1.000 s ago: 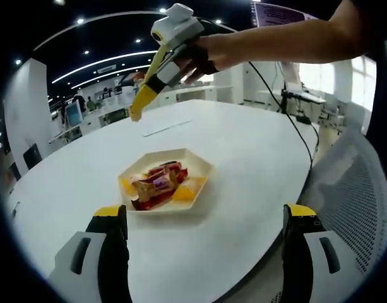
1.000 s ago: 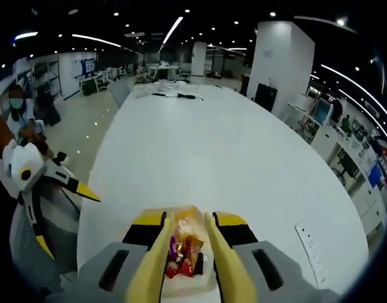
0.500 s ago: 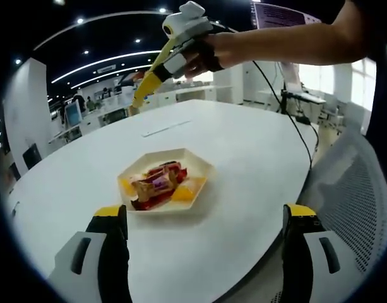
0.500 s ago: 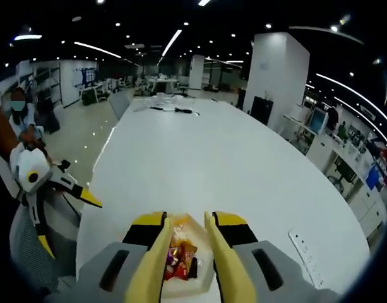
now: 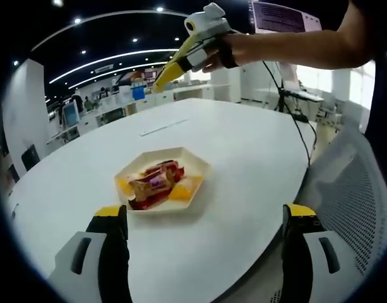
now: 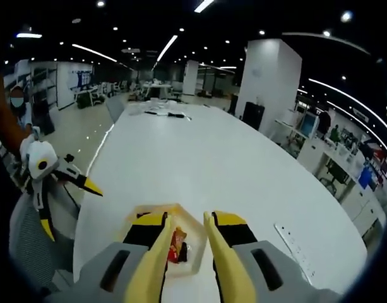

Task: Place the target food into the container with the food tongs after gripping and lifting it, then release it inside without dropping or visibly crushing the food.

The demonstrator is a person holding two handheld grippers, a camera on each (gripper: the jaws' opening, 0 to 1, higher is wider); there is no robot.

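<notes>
A white hexagonal tray (image 5: 196, 165) (image 6: 156, 211) lies on the white table with several wrapped snacks (image 5: 154, 183) (image 6: 178, 245) in it. My left gripper (image 5: 204, 211) stands wide open low in front of the tray, with nothing between its black, yellow-tipped jaws. It also shows in the right gripper view, as the left gripper (image 6: 45, 173) off the table's edge. A hand holds my right gripper (image 5: 194, 38) high above the table beyond the tray. Its yellow tong fingers (image 6: 158, 252) stand a little apart, open and empty, well above the snacks.
The white table (image 5: 244, 145) (image 6: 206, 158) stretches far. A thin white strip (image 5: 165, 128) (image 6: 294, 237) lies on it past the tray. A mesh chair (image 5: 351, 189) stands at the table's edge, and a black cable (image 5: 288, 113) hangs there. Small items (image 6: 165, 112) sit at the far end.
My right gripper has risen and drawn away from the tray, so the tray looks smaller and lower between the tongs. The left gripper has stayed still and open.
</notes>
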